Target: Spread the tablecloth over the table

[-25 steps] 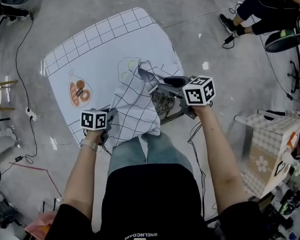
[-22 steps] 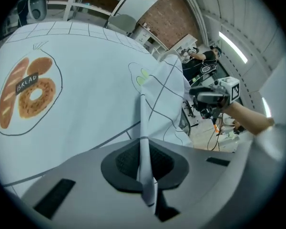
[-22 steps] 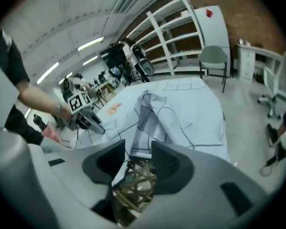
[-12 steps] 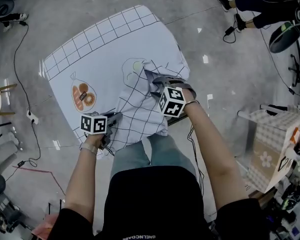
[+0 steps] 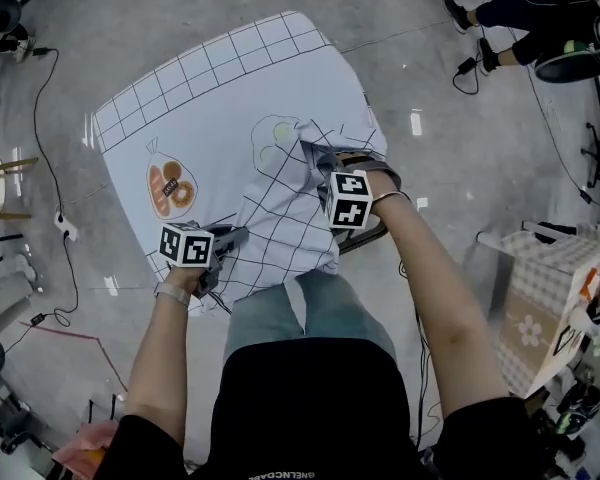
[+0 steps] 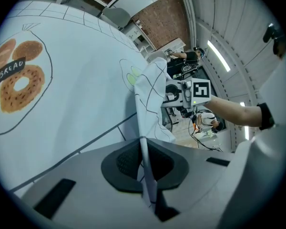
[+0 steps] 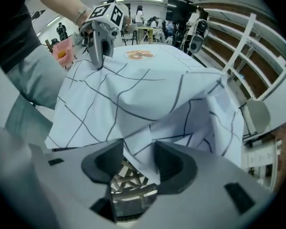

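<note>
Tablecloth (image 5: pixel 220 108): pale blue with grid border, lying over table (top hidden beneath it). Far and left parts are flat, with BREAD print (image 5: pixel 168 190) face up. Near-right part is doubled back in a rumpled fold (image 5: pixel 285 223), grid side showing, its lower end hanging past the near edge by the person's legs.

L gripper (image 6: pixel 144 162): clenched on a thin edge of the cloth, at near-left end of the fold.

R gripper (image 7: pixel 133 165): points steeply down at top of fold, beside green print (image 5: pixel 272 133). Jaws apart, have just been opening. A cloth pleat hangs between them against one pad, with a gap on the other side, so not gripped. Lattice frame (image 7: pixel 126 187) shows below the jaws.

Surroundings: concrete floor (image 5: pixel 460 138), cable (image 5: pixel 55 168) at left, seated person (image 5: pixel 525 13) at top right, well apart
</note>
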A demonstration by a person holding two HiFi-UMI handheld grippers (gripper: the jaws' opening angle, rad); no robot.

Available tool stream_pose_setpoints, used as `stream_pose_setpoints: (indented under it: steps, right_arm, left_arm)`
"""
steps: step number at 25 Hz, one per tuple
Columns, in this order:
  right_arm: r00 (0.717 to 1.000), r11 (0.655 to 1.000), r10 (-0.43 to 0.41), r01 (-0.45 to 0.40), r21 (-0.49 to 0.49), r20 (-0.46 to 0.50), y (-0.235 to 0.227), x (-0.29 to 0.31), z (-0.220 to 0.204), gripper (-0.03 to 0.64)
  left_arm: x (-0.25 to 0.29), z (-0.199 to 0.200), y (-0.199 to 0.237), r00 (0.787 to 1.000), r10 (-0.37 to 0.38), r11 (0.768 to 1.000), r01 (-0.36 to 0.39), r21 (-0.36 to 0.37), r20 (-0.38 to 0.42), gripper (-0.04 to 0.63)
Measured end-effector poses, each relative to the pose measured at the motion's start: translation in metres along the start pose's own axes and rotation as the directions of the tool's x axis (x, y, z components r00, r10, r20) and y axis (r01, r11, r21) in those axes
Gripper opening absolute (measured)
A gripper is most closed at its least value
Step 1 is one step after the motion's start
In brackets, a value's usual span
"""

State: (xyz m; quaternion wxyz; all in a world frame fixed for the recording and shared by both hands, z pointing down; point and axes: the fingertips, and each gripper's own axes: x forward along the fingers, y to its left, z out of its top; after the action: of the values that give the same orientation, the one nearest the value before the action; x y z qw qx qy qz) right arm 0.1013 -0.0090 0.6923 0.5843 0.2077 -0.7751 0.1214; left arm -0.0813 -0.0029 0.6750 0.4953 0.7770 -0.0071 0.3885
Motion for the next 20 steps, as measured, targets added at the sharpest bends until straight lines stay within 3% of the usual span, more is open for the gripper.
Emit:
stream_pose_setpoints:
  steps: [2,4,6,14,20]
  right_arm:
    - [1.0,1.0,0.018,-0.018,0.015,0.0,0.002,0.001,-0.002,0.188]
    - [0.999,0.999,0.002,-0.003,0.039,0.039,0.002,-0.011,-0.001,0.077]
    - [0.996,0.998,-0.033,0.028,0.061,0.087,0.004,-0.031,-0.003,0.029]
    - [0.959,0.958,-0.224,0.184,0.222,0.173,0.019,-0.133,-0.071,0.02]
    - [0.967,0.948,-0.233,0.203,0.247,0.102,0.067,-0.172,-0.149,0.017]
  left_arm:
    - [-0.001,-0.001,-0.005,1.0,-0.018,1.0,0.018,0.006,0.002,0.014]
    - [-0.003,-0.001,-0.008,1.0,-0.009,1.0,0.009,0.016,0.012,0.015]
    - [-0.004,-0.001,-0.014,1.0,0.004,0.999,-0.004,0.035,0.024,0.015]
    - [-0.005,-0.012,-0.045,0.999,-0.032,0.986,0.029,0.162,0.019,0.015]
    - [0.028,-0.053,-0.093,0.984,-0.098,0.956,0.135,0.26,-0.15,0.015]
